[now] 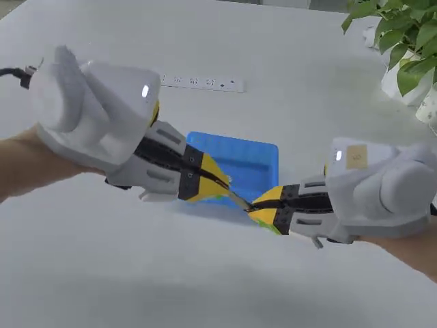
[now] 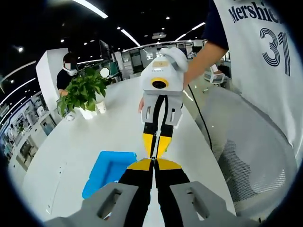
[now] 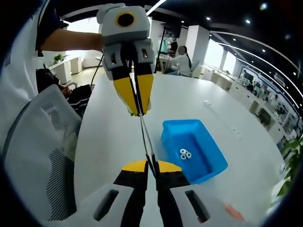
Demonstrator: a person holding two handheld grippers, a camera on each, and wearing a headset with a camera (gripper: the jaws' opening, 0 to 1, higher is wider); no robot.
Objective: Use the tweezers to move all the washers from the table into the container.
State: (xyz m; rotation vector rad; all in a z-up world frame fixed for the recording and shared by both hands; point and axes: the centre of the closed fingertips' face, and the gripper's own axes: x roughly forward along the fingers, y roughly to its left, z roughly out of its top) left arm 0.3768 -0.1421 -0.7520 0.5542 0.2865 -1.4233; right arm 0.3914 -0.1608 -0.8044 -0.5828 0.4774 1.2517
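Thin metal tweezers [image 3: 145, 137] span the gap between my two grippers, which point at each other above the table. The left gripper [image 1: 217, 182] is shut on one end and the right gripper [image 1: 263, 203] is shut on the other. In the right gripper view my own jaws [image 3: 152, 164] close on the tweezers and the left gripper [image 3: 137, 111] faces me. A blue container [image 3: 208, 146] lies to the right, with washers [image 3: 184, 153] on its floor. The container [image 1: 259, 150] sits just behind the gripper tips in the head view.
A white power strip [image 1: 198, 82] lies on the white table [image 1: 205, 273] behind the container. A potted plant [image 1: 403, 48] stands at the far right corner. In the left gripper view the right gripper [image 2: 155, 147] meets my jaws, beside the container [image 2: 106, 175].
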